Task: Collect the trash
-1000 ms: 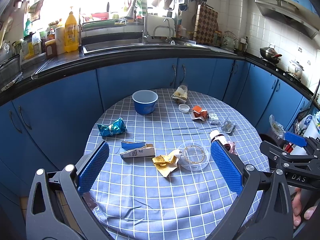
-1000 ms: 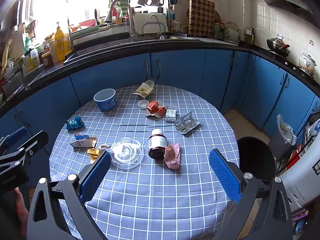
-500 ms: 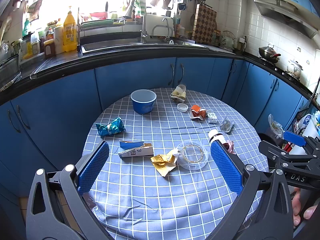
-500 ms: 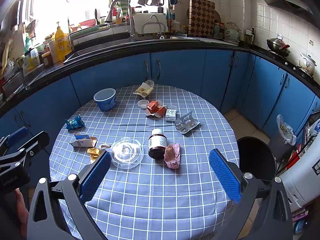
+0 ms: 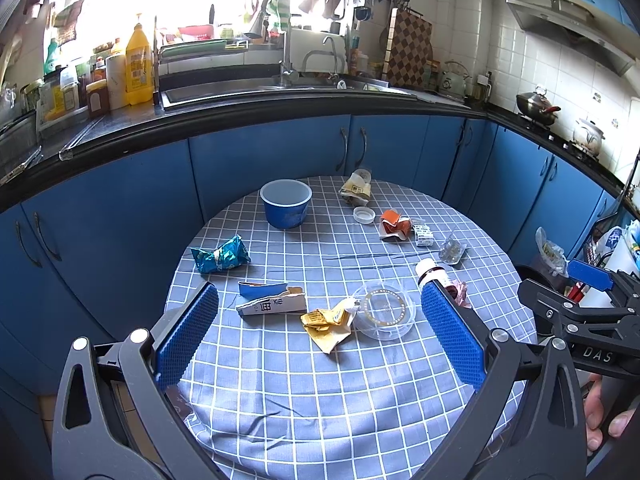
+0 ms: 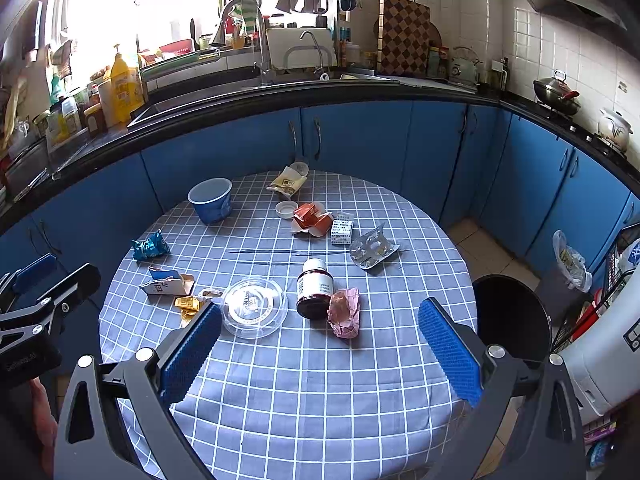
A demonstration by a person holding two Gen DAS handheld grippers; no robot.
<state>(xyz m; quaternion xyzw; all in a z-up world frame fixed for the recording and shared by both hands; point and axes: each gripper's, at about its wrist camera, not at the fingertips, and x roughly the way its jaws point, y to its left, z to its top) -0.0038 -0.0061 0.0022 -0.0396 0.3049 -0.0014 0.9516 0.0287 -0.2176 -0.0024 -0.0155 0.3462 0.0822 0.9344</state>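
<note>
Both the left gripper and right gripper are held wide apart, empty. The crumpled pink paper wrapper near the dark brown glass bottle is judged light and soft, best pinched across its middle.

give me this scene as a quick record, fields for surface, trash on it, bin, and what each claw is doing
surface: round table with checked cloth
trash: teal snack bag, torn carton, yellow wrapper, clear plastic lid, brown bottle, pink wrapper, blister pack, orange carton
other: blue cup
bin: black bin, on the floor right of the table
left claw: open, empty
right claw: open, empty
</note>
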